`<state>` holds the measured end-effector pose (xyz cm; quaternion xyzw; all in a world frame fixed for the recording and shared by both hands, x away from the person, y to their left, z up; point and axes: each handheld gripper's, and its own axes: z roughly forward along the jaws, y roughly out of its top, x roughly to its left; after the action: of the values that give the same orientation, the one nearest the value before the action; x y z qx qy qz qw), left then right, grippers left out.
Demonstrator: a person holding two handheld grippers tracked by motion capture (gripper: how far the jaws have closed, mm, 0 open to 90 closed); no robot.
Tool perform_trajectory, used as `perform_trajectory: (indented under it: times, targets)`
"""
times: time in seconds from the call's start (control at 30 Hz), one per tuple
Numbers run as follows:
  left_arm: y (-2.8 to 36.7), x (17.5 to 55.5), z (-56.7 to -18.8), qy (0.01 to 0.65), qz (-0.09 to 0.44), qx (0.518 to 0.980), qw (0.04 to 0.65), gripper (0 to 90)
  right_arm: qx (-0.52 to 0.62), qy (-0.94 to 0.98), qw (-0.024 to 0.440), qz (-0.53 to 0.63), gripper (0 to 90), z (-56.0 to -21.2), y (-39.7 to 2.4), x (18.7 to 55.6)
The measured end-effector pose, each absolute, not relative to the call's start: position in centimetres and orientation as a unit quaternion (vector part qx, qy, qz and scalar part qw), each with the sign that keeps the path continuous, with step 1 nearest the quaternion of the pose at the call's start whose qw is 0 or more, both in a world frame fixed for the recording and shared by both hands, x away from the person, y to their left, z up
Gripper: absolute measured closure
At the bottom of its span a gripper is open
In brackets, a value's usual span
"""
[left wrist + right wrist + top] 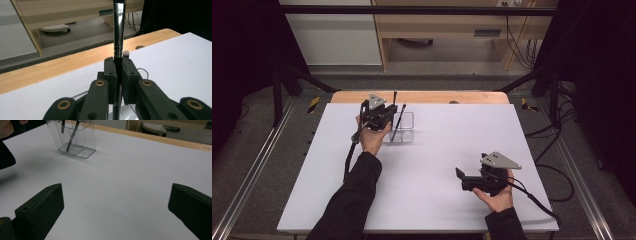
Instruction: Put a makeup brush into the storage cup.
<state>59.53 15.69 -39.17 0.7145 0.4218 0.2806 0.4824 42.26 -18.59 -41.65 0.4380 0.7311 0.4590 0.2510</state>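
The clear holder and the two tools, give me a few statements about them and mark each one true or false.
1. The left tool is shut on a makeup brush. True.
2. The right tool grips a second brush. False: its jaws stand wide apart over the bare white table.
3. The clear holder lies tipped on its side. False: it stands upright on the table.
4. Another brush leans inside the clear holder. True.
5. The right tool sits right beside the holder. False: it is well away, toward the table's near right part.
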Motion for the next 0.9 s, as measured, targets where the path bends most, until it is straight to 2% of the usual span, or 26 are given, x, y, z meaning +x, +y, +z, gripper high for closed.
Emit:
perform_trajectory:
  times: [0.5, 0.7, 0.9]
  targets:
    - [15.9, 58.3, -41.0, 0.414, 0.278, 0.727, 0.472, 82.2, 0.438, 0.730, 0.249, 0.462, 0.8, -41.7, -18.5, 42.2]
    - [16.4, 57.4, -40.8, 0.409, 0.273, 0.729, 0.476, 73.0, 0.439, 0.728, 0.250, 0.464, 0.8, -41.5, -18.6, 42.2]
    - [17.1, 56.1, -39.7, 0.400, 0.268, 0.730, 0.484, 57.1, 0.441, 0.724, 0.251, 0.467, 0.7, -41.3, -18.8, 42.2]
